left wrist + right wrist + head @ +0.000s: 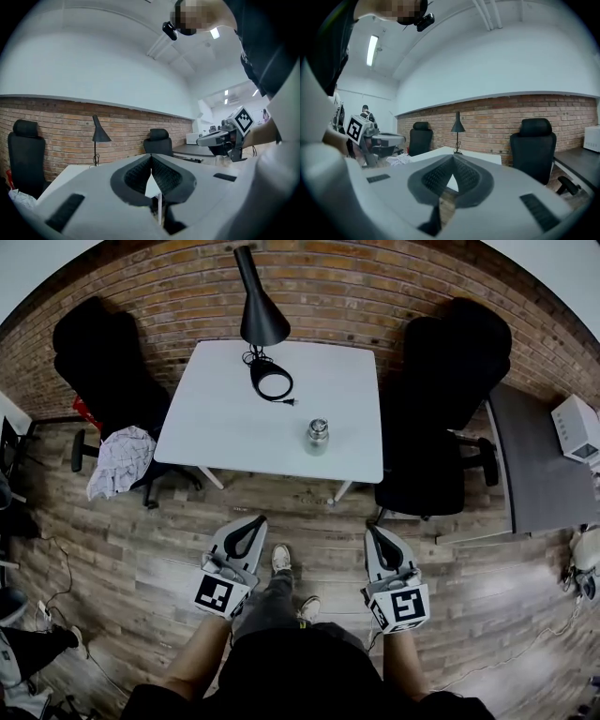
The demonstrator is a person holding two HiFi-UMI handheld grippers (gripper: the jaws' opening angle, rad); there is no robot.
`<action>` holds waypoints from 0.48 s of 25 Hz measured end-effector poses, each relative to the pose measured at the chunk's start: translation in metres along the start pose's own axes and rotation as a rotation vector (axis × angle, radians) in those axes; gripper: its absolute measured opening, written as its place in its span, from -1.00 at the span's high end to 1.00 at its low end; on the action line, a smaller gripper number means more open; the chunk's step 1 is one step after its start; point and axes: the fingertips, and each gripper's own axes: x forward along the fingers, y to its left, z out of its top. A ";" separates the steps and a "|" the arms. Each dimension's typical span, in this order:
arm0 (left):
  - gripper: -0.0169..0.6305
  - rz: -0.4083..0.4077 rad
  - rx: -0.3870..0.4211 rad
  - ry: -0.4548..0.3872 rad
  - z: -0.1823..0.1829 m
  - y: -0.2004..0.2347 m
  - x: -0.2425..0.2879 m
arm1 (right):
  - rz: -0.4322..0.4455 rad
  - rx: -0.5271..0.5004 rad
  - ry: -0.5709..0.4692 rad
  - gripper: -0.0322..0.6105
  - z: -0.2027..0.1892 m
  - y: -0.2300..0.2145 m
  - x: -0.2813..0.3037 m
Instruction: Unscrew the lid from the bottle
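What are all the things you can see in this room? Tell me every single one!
table: one, white, middle of the room
bottle: one, silver, on the table near its front right
lamp: one, black, at the table's back edge
cord: one, black, coiled on the table by the lamp
chairs: two, black, one at each side of the table
cloth: one, white checked, draped on the left chair
desk: one, grey, far right
box: one, white, on the desk
left gripper: one, grey, fingers shut, empty
right gripper: one, grey, fingers shut, empty
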 end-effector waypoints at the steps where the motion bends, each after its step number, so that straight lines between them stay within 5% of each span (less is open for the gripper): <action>1: 0.88 -0.002 -0.008 -0.002 0.001 0.009 0.009 | 0.001 0.000 0.007 0.86 0.002 -0.003 0.010; 12: 0.88 -0.040 -0.112 -0.016 0.002 0.107 0.097 | 0.015 -0.050 0.053 0.86 0.040 -0.017 0.133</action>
